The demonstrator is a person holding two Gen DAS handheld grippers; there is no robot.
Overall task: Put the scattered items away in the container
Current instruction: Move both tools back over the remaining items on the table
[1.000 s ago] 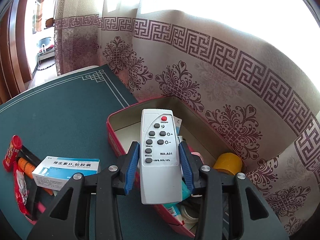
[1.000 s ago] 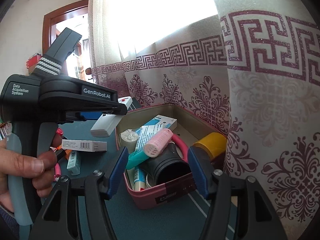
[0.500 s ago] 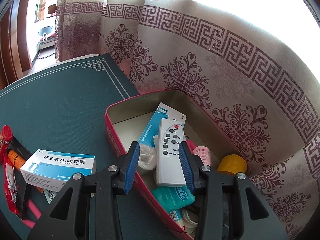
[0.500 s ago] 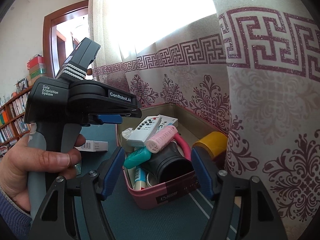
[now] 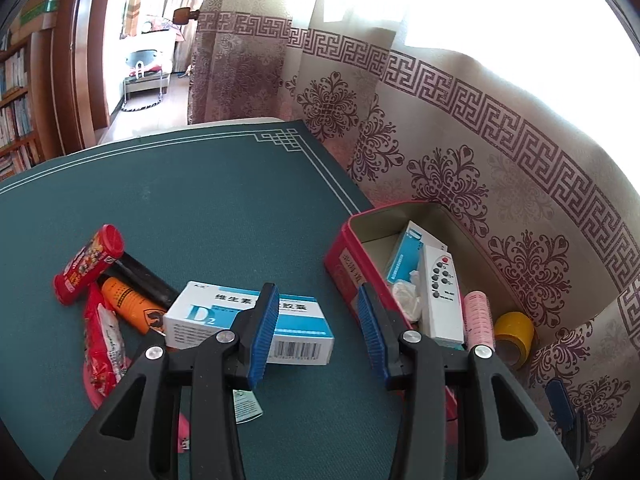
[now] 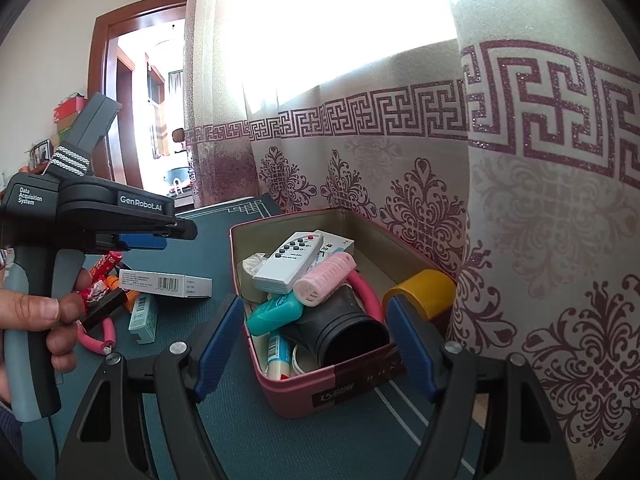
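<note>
Left gripper (image 5: 316,332) hung above the green table mat (image 5: 200,208), jaws spread with nothing between them, just left of the red tin (image 5: 344,264). Seen from the right wrist, carried by a hand (image 6: 48,320) at the left edge.

Right gripper (image 6: 312,344) pointed at the near end of the tin (image 6: 320,392), jaws opening, pads apart on either side of it and pressing on nothing.

Inside the tin: white remote (image 6: 288,262) lying on top towards the far left, resting on a blue-and-white box (image 5: 404,256); pink hair roller (image 6: 325,278) just right of it; teal floss case (image 6: 276,312) near the left wall; black cup (image 6: 348,332) lying on its side, mouth towards the near end; a tube (image 6: 278,354) upright at the near wall. Yellow tape roll (image 6: 420,292) sat beside the tin's right wall, against the curtain (image 6: 540,240); in or outside the tin could not be told.

Scattered on the mat left of the tin: vitamin box (image 5: 248,322), partly behind the left finger; orange tube (image 5: 128,308); black bar (image 5: 144,276); red canister (image 5: 90,262); red packet (image 5: 102,348); small pale green box (image 6: 144,318); pink pliers handle (image 6: 100,336).
</note>
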